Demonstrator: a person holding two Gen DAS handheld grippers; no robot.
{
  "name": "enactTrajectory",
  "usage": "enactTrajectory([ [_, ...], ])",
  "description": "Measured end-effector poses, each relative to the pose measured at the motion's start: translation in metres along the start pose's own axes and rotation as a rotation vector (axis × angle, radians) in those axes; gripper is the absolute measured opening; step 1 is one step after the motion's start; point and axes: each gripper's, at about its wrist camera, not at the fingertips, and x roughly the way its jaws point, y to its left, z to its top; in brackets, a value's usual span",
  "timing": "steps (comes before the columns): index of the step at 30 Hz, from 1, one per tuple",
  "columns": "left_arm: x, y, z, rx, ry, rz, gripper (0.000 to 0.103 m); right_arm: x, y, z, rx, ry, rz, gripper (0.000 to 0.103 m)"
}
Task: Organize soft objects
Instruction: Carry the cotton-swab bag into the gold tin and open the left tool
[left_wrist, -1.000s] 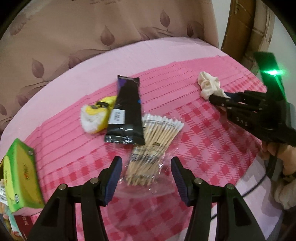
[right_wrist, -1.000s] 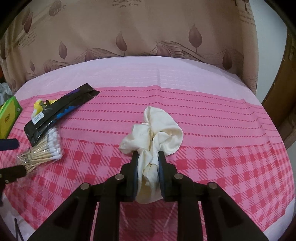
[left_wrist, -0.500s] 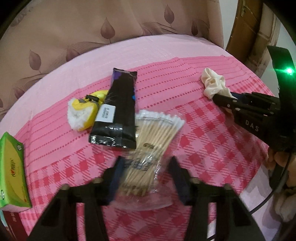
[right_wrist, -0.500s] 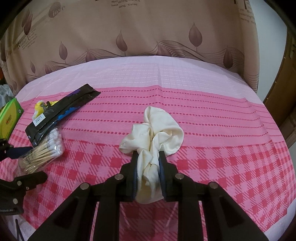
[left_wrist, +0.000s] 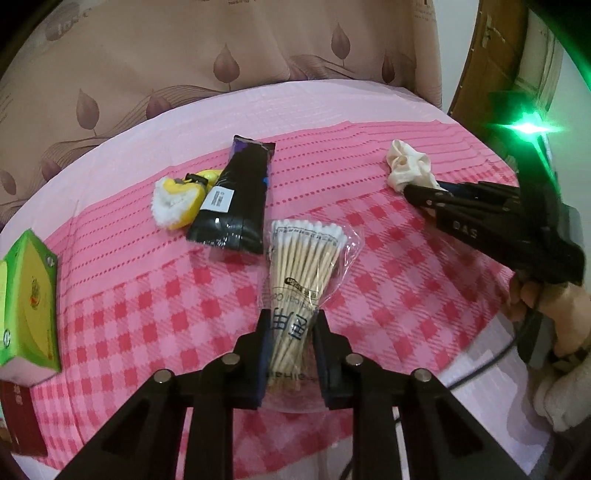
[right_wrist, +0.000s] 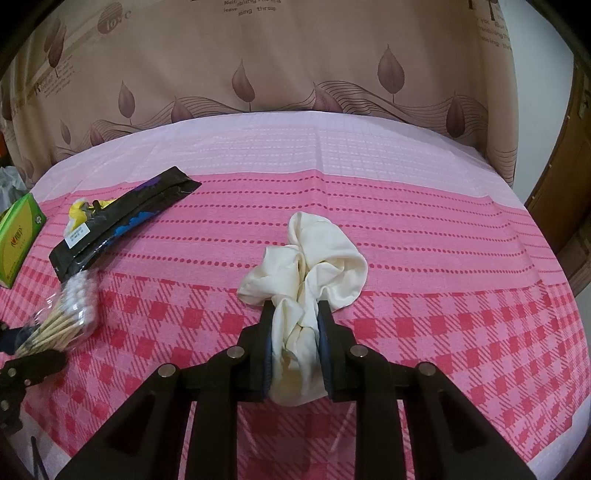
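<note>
Left tool (left_wrist: 290, 347) pinches swab bag (left_wrist: 301, 273); right tool (right_wrist: 295, 354) pinches cloth (right_wrist: 306, 258).

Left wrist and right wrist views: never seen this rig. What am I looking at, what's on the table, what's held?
No robot here: a person carries a two-finger hand-held gripper in each hand, and each has a fisheye camera looking along its fingers. The black bars at the bottom of each picture are that gripper's own fingers.

Left wrist view: the left hand-held gripper is shut on a bag of cotton swabs. The right hand-held gripper shows at the right of that picture, with the person's hand behind it.

Right wrist view: the right one is shut on a cream cloth.

On the pink tablecloth also lie a black packet, a yellow and white plush item beside it, and a green box at the left edge.
</note>
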Motion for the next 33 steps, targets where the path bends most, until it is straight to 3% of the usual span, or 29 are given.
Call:
enactTrajectory([
  [17, -0.064, 0.022, -0.014, -0.079, -0.093, 0.031, 0.021, 0.001, 0.0, 0.001, -0.011, 0.0, -0.004, 0.023],
  [33, -0.119, 0.118, -0.041, -0.257, -0.148, 0.206, 0.021, 0.001, 0.001, 0.0, -0.013, 0.0, -0.006, 0.023],
])
